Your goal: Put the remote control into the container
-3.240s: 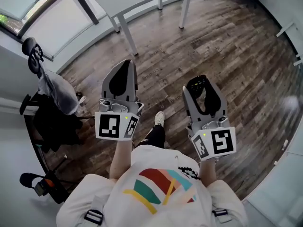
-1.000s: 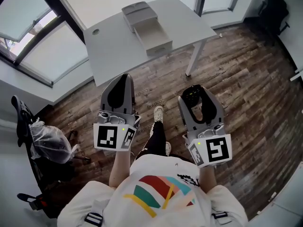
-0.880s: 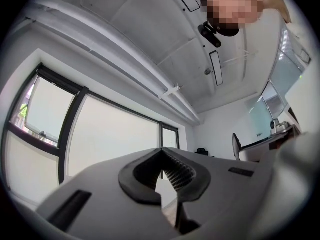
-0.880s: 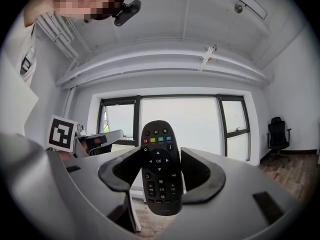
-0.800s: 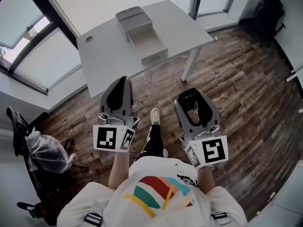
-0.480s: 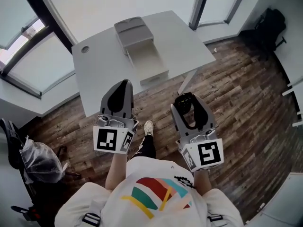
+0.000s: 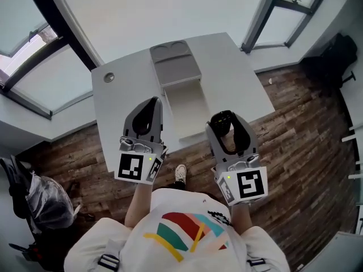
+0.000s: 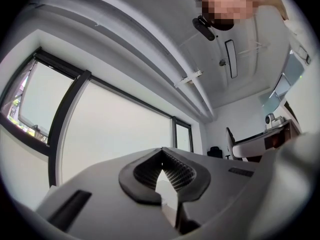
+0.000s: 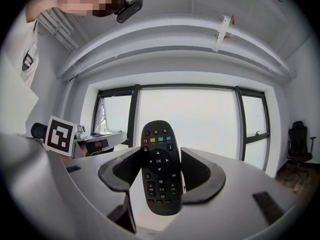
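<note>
A black remote control (image 9: pixel 159 166) with coloured buttons stands upright between the jaws of my right gripper (image 9: pixel 160 171), which is shut on it. In the head view the right gripper (image 7: pixel 223 119) hangs over the front edge of the light grey table (image 7: pixel 241 81), the remote (image 7: pixel 222 118) dark at its tip. The container (image 7: pixel 176 69) is a grey box at the table's middle with its pale drawer (image 7: pixel 170 111) pulled out toward me, between the two grippers. My left gripper (image 7: pixel 151 103) is shut and empty over the table's front left; its pads (image 8: pixel 150 170) meet.
A round cable hole (image 7: pixel 108 77) marks the table's left side. Tall windows with dark frames (image 7: pixel 68 33) run behind the table. Wooden floor (image 7: pixel 306 129) lies to the right, with a black bag (image 7: pixel 339 50) near the wall. A black chair with a plastic bag (image 7: pixel 34 200) stands at lower left.
The person has walked up to the table: it and the container have come closer, and both grippers now hang over its front edge. The remote stays held in the right gripper.
</note>
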